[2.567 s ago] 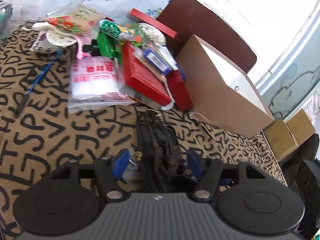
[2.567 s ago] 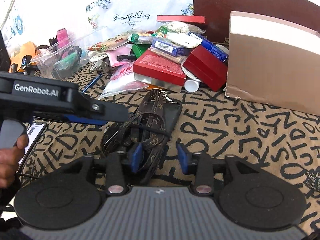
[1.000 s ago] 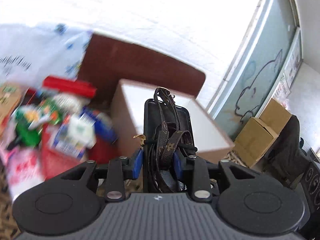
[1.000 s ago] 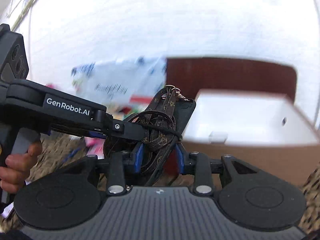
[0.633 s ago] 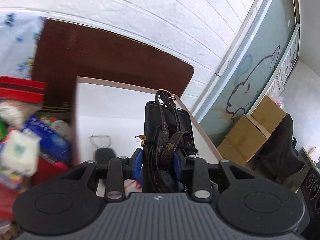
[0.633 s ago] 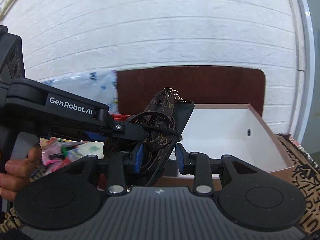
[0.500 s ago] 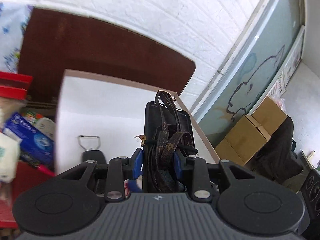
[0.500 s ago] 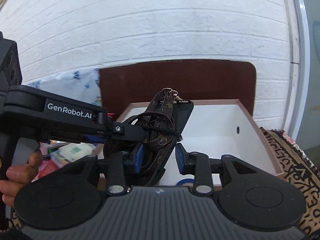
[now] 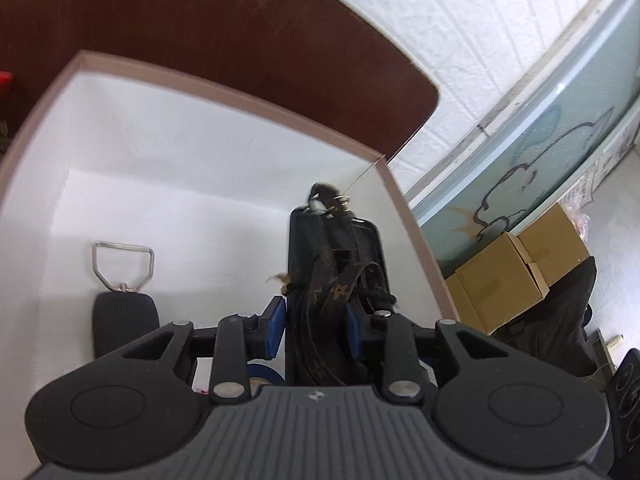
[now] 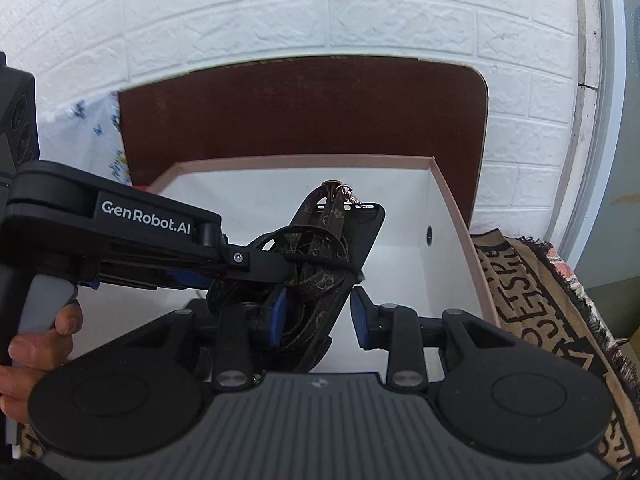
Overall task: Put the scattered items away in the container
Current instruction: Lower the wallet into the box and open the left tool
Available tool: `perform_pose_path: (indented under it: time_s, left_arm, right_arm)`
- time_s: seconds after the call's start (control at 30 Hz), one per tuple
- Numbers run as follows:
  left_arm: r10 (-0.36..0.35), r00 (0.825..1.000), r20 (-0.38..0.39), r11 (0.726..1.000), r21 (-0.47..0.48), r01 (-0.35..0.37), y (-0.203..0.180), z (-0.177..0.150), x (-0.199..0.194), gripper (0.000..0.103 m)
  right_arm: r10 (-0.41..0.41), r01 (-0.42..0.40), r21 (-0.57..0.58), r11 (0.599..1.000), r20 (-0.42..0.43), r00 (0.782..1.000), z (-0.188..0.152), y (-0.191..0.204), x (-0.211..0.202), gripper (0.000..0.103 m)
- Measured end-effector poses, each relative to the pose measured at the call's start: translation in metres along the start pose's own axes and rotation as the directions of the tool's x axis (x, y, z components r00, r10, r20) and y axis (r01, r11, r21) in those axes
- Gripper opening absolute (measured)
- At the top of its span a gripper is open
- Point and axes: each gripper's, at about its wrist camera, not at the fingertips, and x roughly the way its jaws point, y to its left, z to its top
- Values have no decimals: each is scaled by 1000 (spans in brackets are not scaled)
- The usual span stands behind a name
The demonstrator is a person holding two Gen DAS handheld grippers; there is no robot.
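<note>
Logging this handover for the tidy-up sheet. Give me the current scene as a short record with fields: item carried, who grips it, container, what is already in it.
item carried: black phone case wrapped in a brown patterned strap, held above the box
left gripper: shut on the case and strap
right gripper: the case sits between its jaws, contact of the right-hand pad unclear
container: open pink-rimmed cardboard box with white inside
already inside: black tool with a bent metal wire loop, on the box floor
under the box: tan cloth with black letters
</note>
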Motion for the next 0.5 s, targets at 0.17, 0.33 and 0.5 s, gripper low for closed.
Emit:
perform_pose_path:
  time_s: [0.17, 0.33, 0.5]
  left_arm:
    - [20, 999, -49, 1000, 2, -20, 1, 1, 3, 92]
    - [28, 999, -46, 998, 52, -25, 0, 1, -8, 95]
    - [34, 999, -32, 997, 73, -32, 2, -3, -14, 95]
  right_arm:
    - [-96, 92, -63, 994, -66, 993, -4, 4, 25, 40]
    - [-107, 104, -72, 992, -40, 993, -6, 13, 19, 60]
    - [-127, 126, -59, 990, -8, 992, -6, 17, 11, 87]
